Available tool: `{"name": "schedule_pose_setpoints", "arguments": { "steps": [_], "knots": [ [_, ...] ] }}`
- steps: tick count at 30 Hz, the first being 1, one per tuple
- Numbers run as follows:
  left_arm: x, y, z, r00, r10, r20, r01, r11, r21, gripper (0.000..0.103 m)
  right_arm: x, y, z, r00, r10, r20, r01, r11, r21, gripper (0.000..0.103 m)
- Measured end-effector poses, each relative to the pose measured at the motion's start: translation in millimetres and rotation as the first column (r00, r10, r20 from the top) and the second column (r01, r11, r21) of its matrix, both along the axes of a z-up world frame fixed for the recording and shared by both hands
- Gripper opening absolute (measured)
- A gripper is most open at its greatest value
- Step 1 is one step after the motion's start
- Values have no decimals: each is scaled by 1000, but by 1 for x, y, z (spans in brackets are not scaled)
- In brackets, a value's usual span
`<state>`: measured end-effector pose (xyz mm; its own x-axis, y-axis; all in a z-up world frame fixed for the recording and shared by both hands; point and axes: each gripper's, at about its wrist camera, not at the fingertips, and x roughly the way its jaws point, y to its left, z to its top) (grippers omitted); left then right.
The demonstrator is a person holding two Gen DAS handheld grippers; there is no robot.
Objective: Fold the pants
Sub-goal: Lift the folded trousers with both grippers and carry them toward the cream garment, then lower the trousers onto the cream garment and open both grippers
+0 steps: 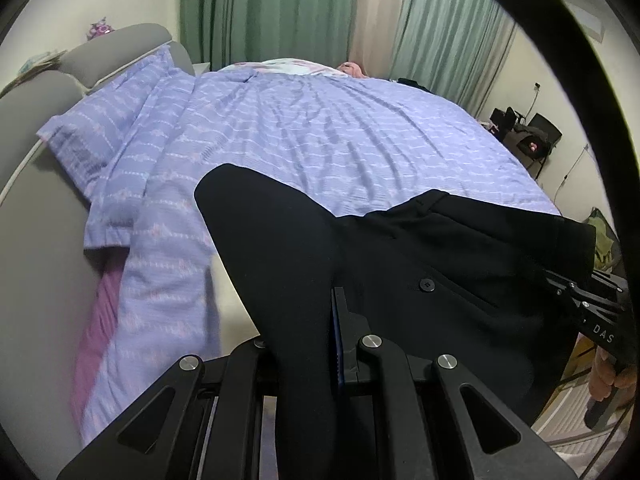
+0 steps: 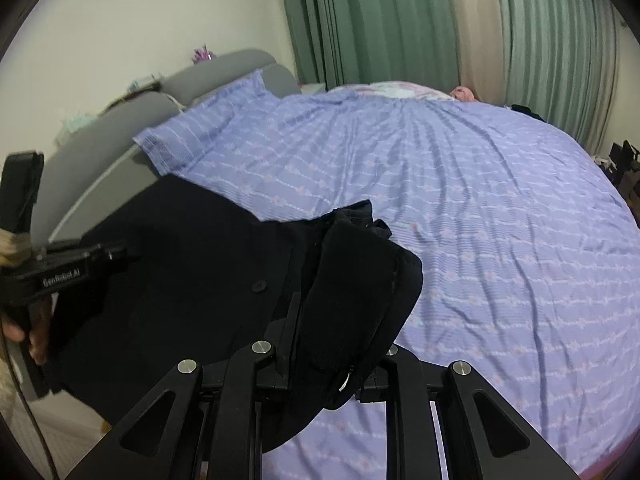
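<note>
The black pants (image 1: 440, 264) hang stretched between my two grippers, above the near edge of the bed. My left gripper (image 1: 316, 320) is shut on one end of the waistband, and black cloth drapes over its fingers. A small black button (image 1: 427, 284) shows on the fabric. My right gripper (image 2: 336, 320) is shut on a bunched fold of the pants (image 2: 192, 280) at the other end. Each gripper shows in the other's view: the right one in the left wrist view (image 1: 568, 284), the left one in the right wrist view (image 2: 120, 256).
The bed has a purple patterned sheet (image 1: 320, 140) and a matching pillow (image 1: 92, 132) by the grey headboard (image 1: 36, 184). Green curtains (image 1: 272, 12) hang behind. Dark items (image 1: 528, 136) stand at the far right wall.
</note>
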<state>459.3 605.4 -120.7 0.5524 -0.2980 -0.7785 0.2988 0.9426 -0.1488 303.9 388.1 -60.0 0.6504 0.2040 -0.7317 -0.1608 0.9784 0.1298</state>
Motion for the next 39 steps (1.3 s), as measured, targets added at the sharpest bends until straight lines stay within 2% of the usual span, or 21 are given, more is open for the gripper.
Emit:
{"name": "schedule_pose_setpoints", "arguments": {
  "steps": [7, 10, 14, 18, 20, 21, 23, 26, 29, 32, 34, 39],
  "knots": [
    [79, 6, -48, 999, -44, -26, 46, 997, 63, 14, 75, 32, -43, 997, -30, -69, 25, 997, -70, 19],
    [102, 2, -80, 996, -63, -64, 69, 992, 105, 14, 97, 41, -70, 992, -46, -118, 32, 993, -117, 19],
    [115, 2, -129, 985, -30, -168, 52, 990, 130, 15, 108, 45, -112, 975, -68, -213, 33, 986, -164, 19],
    [106, 14, -162, 970, 31, -240, 1, 992, 128, 21, 100, 42, -136, 959, -72, -273, 28, 987, -159, 19],
    [98, 17, -170, 965, 47, -260, -14, 992, 127, 27, 94, 42, -143, 953, -70, -296, 24, 988, -155, 20],
    [93, 18, -172, 963, 59, -261, -23, 990, 141, 29, 90, 42, -147, 950, -71, -305, 25, 988, -152, 20],
    [85, 16, -176, 960, 74, -269, -25, 983, 180, 39, 85, 39, -155, 940, -78, -331, 31, 989, -143, 22],
    [67, 12, -181, 964, 93, -248, -23, 963, 270, 49, 80, 31, -169, 921, -98, -378, 52, 990, -131, 27],
    [51, 16, -182, 964, 100, -247, -22, 954, 299, 59, 72, 17, -178, 904, -135, -405, 99, 989, -110, 33],
    [29, 18, -182, 958, 115, -263, -26, 947, 321, 60, 66, 8, -182, 896, -148, -418, 107, 987, -119, 42],
    [14, 18, -179, 953, 131, -272, -37, 945, 325, 60, 60, 4, -182, 898, -151, -413, 105, 986, -133, 52],
    [-30, 10, -153, 955, 171, -240, -89, 944, 318, 63, 38, -20, -173, 894, -189, -407, 139, 979, -149, 62]
  ]
}}
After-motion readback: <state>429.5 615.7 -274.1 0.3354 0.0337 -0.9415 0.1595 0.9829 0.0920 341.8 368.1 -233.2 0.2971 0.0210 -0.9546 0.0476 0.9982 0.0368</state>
